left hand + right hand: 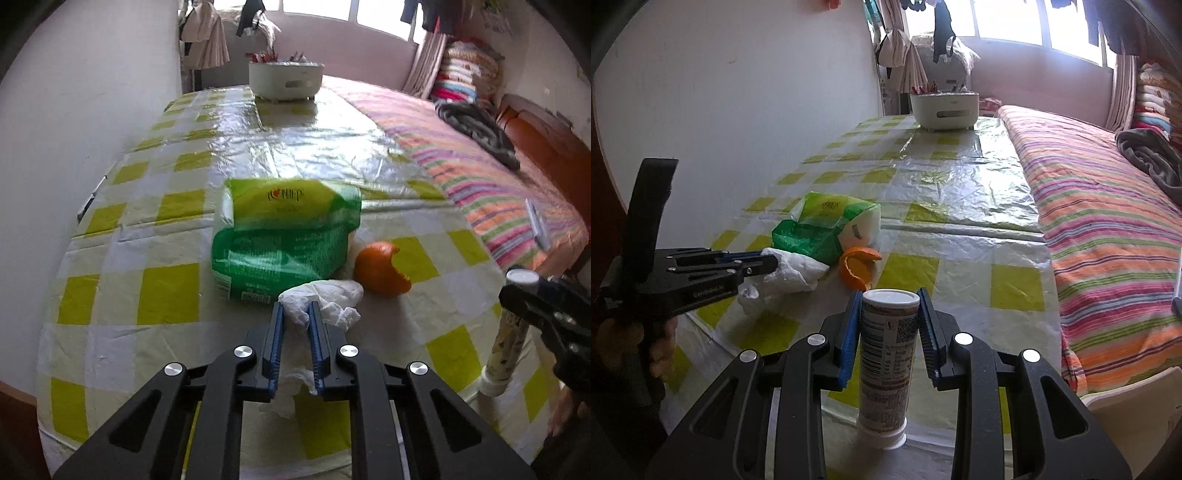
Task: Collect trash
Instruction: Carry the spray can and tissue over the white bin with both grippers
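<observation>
- While the right gripper is closed on the upright tube near its capped top, the blue pads bear on a smooth, round wall; I judge the tube could slip or swing if it tilts, and the narrow base would tip if set down carelessly.
- Just beyond, the left gripper has its jaws pinched nearly together on the crumpled white tissue, which lies on the checked tablecloth. Only one fold sits between the pads, so the soft paper may tear or pull free when lifted, leaving the loose part behind.
- Touching that tissue, the green tissue pack could be dragged or nudged by a careless lift; it is not obviously trash.
- Beside both, the orange peel rests untouched on the cloth; it might be knocked aside, or forgotten.
- Farther off, the white pot stands well apart and seems safe from either hand.
</observation>
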Motion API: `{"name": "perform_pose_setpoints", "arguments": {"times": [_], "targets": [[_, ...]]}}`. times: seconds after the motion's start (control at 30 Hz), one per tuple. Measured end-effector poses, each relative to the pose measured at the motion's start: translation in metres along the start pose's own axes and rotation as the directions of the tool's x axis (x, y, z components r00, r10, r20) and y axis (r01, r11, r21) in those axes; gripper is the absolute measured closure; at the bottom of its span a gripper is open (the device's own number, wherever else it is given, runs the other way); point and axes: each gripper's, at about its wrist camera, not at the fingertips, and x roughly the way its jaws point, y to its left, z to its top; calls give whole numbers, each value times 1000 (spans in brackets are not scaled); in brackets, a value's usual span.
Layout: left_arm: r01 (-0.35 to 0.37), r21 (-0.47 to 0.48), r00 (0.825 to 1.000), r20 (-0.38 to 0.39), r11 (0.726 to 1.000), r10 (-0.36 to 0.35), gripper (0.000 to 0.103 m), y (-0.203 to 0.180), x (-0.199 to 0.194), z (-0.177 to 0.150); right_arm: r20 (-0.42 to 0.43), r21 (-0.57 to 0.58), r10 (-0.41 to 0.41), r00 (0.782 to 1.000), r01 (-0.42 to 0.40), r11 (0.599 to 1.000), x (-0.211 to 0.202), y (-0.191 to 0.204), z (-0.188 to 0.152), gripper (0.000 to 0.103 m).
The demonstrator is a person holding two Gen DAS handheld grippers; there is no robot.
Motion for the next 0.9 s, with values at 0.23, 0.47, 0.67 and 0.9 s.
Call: {"name": "perform_pose_setpoints", "arguments": {"times": [0.23, 0.47, 0.67, 0.9], "targets": [[36, -16, 998, 54, 999, -35, 90, -4, -15, 5, 40, 11, -14, 999, 13, 1000, -16, -8, -1, 75], [77, -1, 992, 99, 997, -76, 89, -22, -27, 10, 100, 31, -45, 994, 42, 999, -40, -20, -1, 75], [122, 19, 984, 129, 992, -123, 89, -43, -34, 12, 122, 49, -78, 989, 73, 996, -56, -33, -6, 75], [191, 58, 972, 130, 980, -197, 89, -78, -38, 12, 150, 89, -139, 979, 127, 988, -81, -60, -16, 75]]}}
